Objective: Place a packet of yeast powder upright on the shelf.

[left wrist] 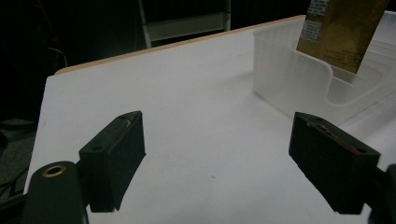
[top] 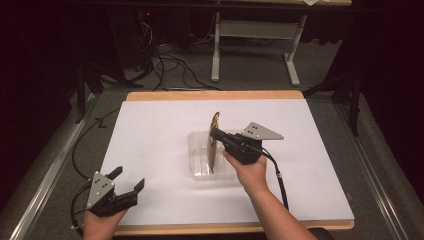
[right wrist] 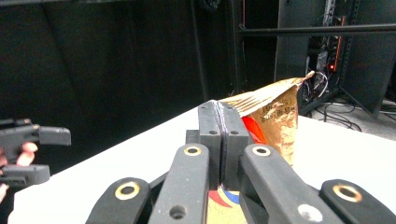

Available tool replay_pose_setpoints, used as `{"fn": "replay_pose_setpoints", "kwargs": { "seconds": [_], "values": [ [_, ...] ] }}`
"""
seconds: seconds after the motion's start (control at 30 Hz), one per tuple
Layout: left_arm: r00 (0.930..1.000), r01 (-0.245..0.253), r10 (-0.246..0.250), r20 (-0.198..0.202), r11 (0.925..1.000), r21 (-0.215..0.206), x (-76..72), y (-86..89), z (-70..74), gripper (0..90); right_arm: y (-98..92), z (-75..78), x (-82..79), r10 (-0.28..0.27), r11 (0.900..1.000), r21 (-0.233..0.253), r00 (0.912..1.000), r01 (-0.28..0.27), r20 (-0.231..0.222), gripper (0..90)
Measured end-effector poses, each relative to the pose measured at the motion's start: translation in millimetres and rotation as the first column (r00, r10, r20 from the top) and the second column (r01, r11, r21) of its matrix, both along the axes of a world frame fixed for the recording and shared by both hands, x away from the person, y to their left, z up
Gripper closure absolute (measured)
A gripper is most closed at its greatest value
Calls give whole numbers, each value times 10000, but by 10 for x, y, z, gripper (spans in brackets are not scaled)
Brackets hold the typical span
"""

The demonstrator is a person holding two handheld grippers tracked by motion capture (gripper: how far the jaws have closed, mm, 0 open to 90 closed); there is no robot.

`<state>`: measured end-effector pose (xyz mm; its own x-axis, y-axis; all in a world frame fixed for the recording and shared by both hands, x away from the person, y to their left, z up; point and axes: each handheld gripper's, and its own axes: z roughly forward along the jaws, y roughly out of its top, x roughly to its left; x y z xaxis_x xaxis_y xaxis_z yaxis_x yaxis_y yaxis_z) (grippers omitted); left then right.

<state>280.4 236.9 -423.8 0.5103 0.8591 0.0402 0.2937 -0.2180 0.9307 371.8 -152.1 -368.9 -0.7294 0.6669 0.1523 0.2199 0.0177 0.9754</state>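
Observation:
A gold snack packet stands on edge inside a clear plastic tray at the middle of the white table. My right gripper is shut on the packet's upper edge; in the right gripper view its jaws are pressed together on the crinkled gold packet. My left gripper rests open near the front left corner of the table, with nothing between its fingers. In the left gripper view the tray and the packet stand off to the upper right.
The white sheet covers a wooden tabletop. A cable trails from the right gripper over the table's front. A grey table frame and floor cables lie beyond the far edge.

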Motion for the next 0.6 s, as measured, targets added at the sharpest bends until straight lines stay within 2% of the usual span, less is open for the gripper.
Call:
{"fn": "replay_pose_setpoints", "kwargs": {
  "seconds": [0.13,0.27,0.6],
  "values": [
    [10000,-32,32,37,10000,7,-4,7,7,190,4,-73,-2,-110,9995,-292,9999,106,-122,900],
    [10000,-33,33,38,10000,14,0,7,7,190,-24,-153,0,-176,9994,-286,9995,169,-273,900],
    [10000,14,-14,-2,10000,42,-5,-12,2,190,-42,-141,-16,-240,9993,-281,9992,231,-329,853]
  ]
}}
